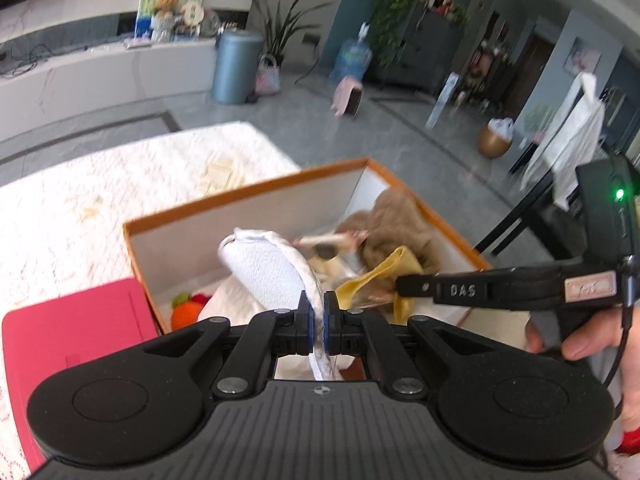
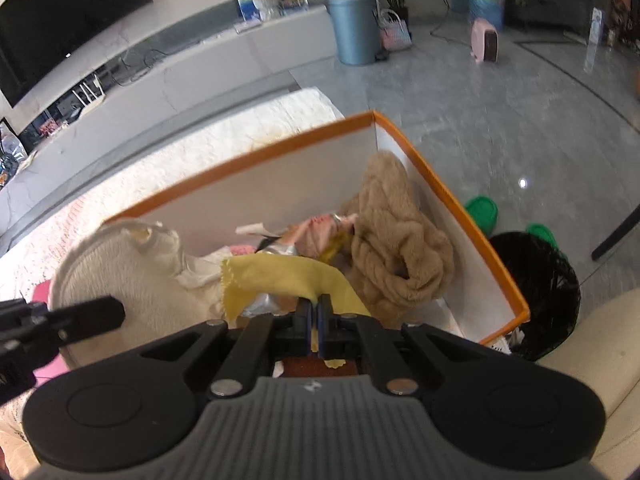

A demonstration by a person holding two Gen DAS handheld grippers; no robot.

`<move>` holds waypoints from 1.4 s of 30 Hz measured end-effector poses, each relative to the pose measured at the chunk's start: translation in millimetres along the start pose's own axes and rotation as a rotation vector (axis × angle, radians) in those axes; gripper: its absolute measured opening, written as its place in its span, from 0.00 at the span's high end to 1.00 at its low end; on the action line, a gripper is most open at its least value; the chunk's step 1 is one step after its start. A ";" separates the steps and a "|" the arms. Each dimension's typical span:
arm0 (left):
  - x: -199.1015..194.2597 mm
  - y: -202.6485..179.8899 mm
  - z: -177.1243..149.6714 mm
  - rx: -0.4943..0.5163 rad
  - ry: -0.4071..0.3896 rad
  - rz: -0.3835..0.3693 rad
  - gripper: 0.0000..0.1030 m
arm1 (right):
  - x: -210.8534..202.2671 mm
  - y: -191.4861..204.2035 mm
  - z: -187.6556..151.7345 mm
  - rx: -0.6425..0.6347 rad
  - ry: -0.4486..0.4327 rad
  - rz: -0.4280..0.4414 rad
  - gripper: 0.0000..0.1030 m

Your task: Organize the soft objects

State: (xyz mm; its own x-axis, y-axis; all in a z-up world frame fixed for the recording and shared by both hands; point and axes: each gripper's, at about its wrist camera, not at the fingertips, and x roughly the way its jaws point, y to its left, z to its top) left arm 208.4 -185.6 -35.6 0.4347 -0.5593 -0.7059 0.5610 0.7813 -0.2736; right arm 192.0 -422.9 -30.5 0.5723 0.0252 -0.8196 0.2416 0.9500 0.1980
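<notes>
An orange-rimmed cardboard box point(image 1: 248, 190) with white inner walls stands on a cream-covered table point(image 1: 80, 200). My left gripper point(image 1: 318, 322) is shut on the edge of a white fluffy slipper point(image 1: 264, 264) held over the box. My right gripper point(image 2: 316, 322) is shut on a yellow cloth point(image 2: 280, 276), also over the box point(image 2: 440, 192); the cloth shows in the left wrist view point(image 1: 384, 272) too. A brown plush garment point(image 2: 396, 240) lies in the box's right end. A doll-like toy point(image 2: 316, 232) and an orange soft toy point(image 1: 186, 312) lie inside.
A red flat case point(image 1: 76, 328) lies left of the box. A black mesh bin point(image 2: 544, 292) stands on the floor to the right, with green slippers point(image 2: 482, 210) nearby. A blue bin point(image 2: 356, 28) and a pink heater point(image 2: 486, 42) stand further off.
</notes>
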 end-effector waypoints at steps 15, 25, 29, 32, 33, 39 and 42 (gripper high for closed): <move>12.6 -2.3 -8.2 0.046 0.071 0.114 0.84 | 25.8 4.2 -1.2 -0.070 0.056 -0.051 0.84; -33.5 -12.9 3.5 0.068 -0.030 0.121 0.48 | -28.6 23.6 -2.0 -0.160 -0.043 -0.067 0.59; -63.3 -19.4 6.4 0.088 -0.102 0.140 0.47 | -59.2 34.8 -2.7 -0.181 -0.090 -0.068 0.50; -88.8 -24.7 7.9 0.097 -0.165 0.158 0.47 | -85.8 45.9 -4.5 -0.200 -0.137 -0.064 0.43; -97.8 -26.6 7.7 0.100 -0.191 0.171 0.47 | -95.8 50.4 -6.4 -0.209 -0.157 -0.060 0.39; -156.6 -32.2 -7.3 0.113 -0.353 0.277 0.45 | -160.5 85.3 -25.3 -0.257 -0.299 0.002 0.32; -182.8 -28.0 -20.0 0.085 -0.398 0.315 0.42 | -188.0 104.3 -41.7 -0.249 -0.369 0.061 0.31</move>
State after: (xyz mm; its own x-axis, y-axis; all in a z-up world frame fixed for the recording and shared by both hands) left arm 99.1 -99.7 88.0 0.8171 -0.3751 -0.4377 0.4075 0.9129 -0.0217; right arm 77.0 -315.6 121.9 0.8315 0.0133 -0.5554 0.0290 0.9973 0.0673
